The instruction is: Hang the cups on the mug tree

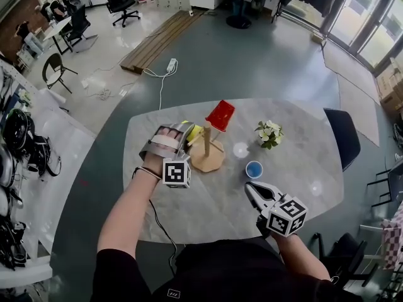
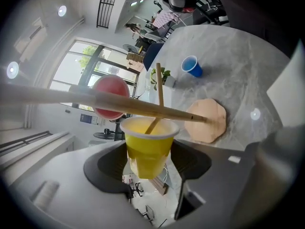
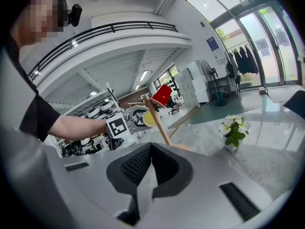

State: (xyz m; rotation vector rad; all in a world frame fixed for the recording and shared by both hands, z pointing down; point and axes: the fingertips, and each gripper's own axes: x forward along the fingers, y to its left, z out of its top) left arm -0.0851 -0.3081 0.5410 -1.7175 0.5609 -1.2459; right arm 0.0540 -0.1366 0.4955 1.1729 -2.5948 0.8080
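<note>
Your left hand-held gripper (image 1: pixel 184 132) stands wide around the yellow cup (image 2: pixel 147 149), gripping it by its sides, mouth toward the mug tree (image 1: pixel 207 145). A slanting peg (image 2: pixel 153 125) reaches just inside the rim.

The main risk is letting go too early. With the peg this shallow in the mouth, the light cup could slide off and drop onto the table (image 1: pixel 302 168).

The soft wall may also buckle under the jaws if you press it against the peg.

Pushing sideways is the other danger. The tree stands on a small base (image 1: pixel 208 161), and a shove could tip it or shake loose the red cup (image 1: pixel 220 115) hanging on the far side.

Your right hand-held gripper (image 1: pixel 255 192) is closed and empty, near the blue cup (image 1: pixel 254 169); a careless swing could knock that one over.
</note>
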